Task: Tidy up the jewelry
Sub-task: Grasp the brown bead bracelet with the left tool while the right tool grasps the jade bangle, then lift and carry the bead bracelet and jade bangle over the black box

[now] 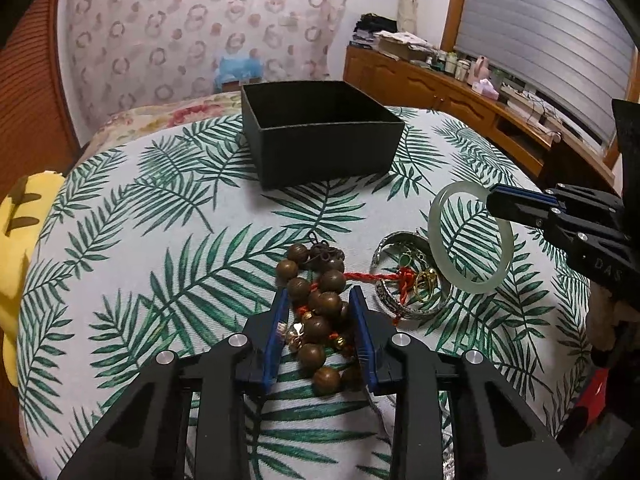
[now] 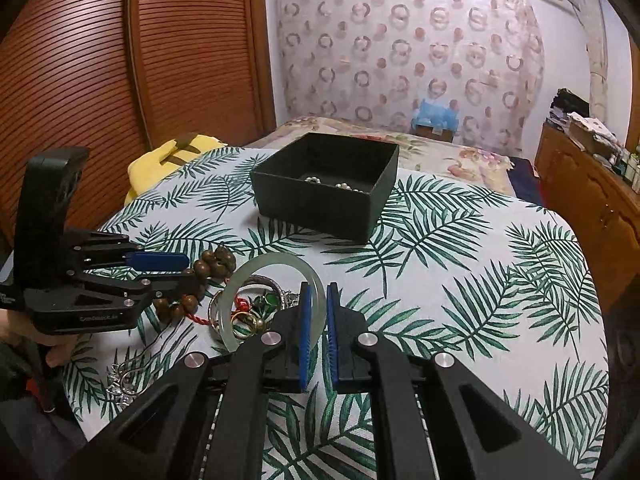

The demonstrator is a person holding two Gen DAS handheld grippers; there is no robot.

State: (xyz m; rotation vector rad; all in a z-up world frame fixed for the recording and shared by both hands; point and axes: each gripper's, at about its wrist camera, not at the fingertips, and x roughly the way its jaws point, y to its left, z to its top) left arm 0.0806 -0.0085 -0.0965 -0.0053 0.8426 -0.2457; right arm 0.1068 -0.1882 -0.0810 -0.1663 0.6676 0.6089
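A black open box (image 1: 320, 136) stands on the leaf-print cloth; in the right wrist view the box (image 2: 328, 200) holds some silver pieces (image 2: 348, 186). My left gripper (image 1: 320, 304) is closed around a string of brown wooden beads (image 1: 320, 320) lying on the cloth, and it also shows in the right wrist view (image 2: 160, 268). My right gripper (image 2: 319, 300) is shut on a pale green jade bangle (image 2: 276, 300), holding it tilted over the jewelry pile. The bangle (image 1: 470, 236) and the right gripper (image 1: 516, 204) show in the left wrist view.
A pile of a silver cuff (image 1: 404, 304), red cord and gold rings (image 1: 424, 280) lies beside the beads. A silver chain (image 2: 120, 384) lies near the table's front left. A yellow cushion (image 1: 16, 240) is at the left, a wooden cabinet (image 1: 460, 96) at the right.
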